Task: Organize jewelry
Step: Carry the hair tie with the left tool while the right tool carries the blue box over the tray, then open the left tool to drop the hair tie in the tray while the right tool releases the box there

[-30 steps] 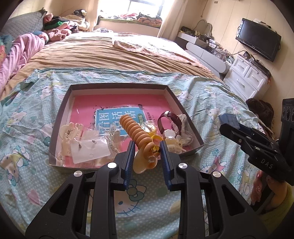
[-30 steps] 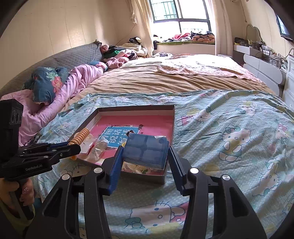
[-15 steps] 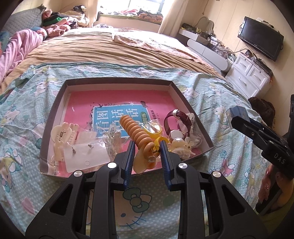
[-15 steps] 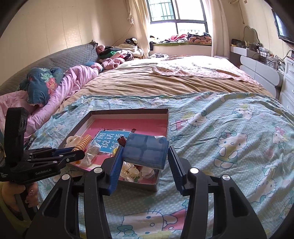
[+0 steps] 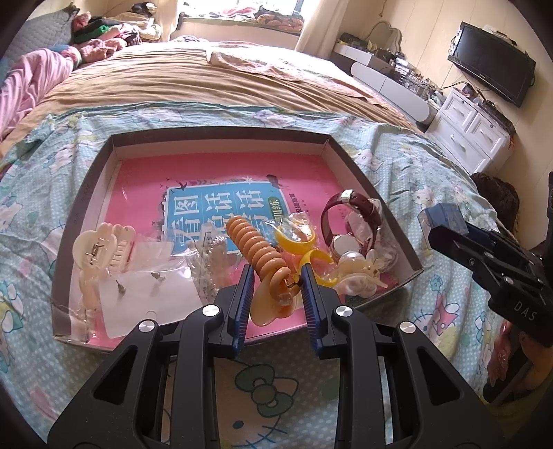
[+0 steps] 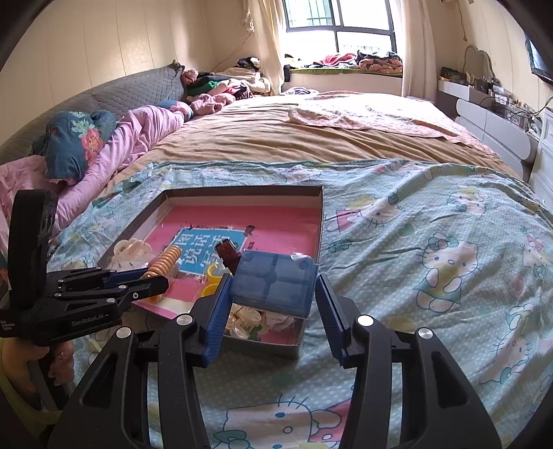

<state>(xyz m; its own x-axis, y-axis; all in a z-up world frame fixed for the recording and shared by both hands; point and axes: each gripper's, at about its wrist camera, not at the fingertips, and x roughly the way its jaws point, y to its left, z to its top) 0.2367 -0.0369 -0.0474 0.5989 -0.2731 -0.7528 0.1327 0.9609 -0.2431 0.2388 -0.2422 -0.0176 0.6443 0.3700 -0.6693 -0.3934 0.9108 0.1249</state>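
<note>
- Wide bed (image 6: 276,138) under a tan cotton blanket (image 5: 193,83)
- Teal cartoon-cat print sheet (image 6: 432,224) over the near half of the bed
- Pink quilt (image 6: 138,134) bunched along the left side, blue floral pillow (image 6: 76,138) on it
- Grey quilted headboard (image 6: 114,96) behind
- Pile of clothes (image 6: 224,86) in the far corner, window (image 6: 338,20) above
- Black flat TV (image 5: 494,62) on the wall, white drawer cabinet (image 5: 470,127) below
</note>
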